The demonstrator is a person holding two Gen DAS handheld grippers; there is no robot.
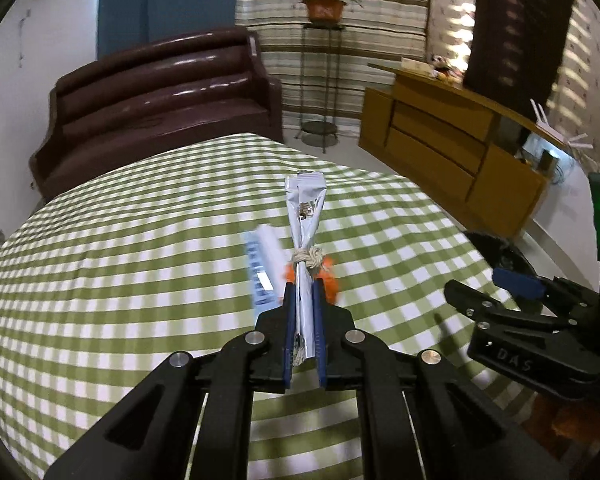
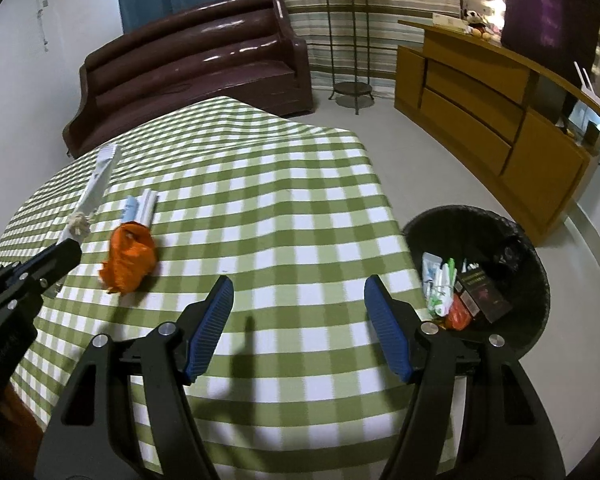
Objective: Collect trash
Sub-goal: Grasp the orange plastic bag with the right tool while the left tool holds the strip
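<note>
My left gripper [image 1: 303,292] is shut on a silver foil wrapper [image 1: 306,216] tied with a string knot, held above the green checked table [image 1: 140,264]. The wrapper also shows in the right wrist view [image 2: 96,184], at the left. An orange crumpled wrapper [image 2: 130,258] and a white and blue packet [image 2: 142,208] lie on the table [image 2: 280,200]; both also show beside the left fingers, the packet [image 1: 262,264] and a bit of orange [image 1: 330,284]. My right gripper [image 2: 300,316] is open and empty over the table's near right part. A black bin [image 2: 496,240] with trash stands on the floor at the table's right.
A dark brown sofa [image 2: 196,68] stands behind the table. A wooden sideboard [image 2: 492,108] runs along the right wall. A metal plant stand [image 2: 350,40] is at the back. Grey floor lies between table and sideboard.
</note>
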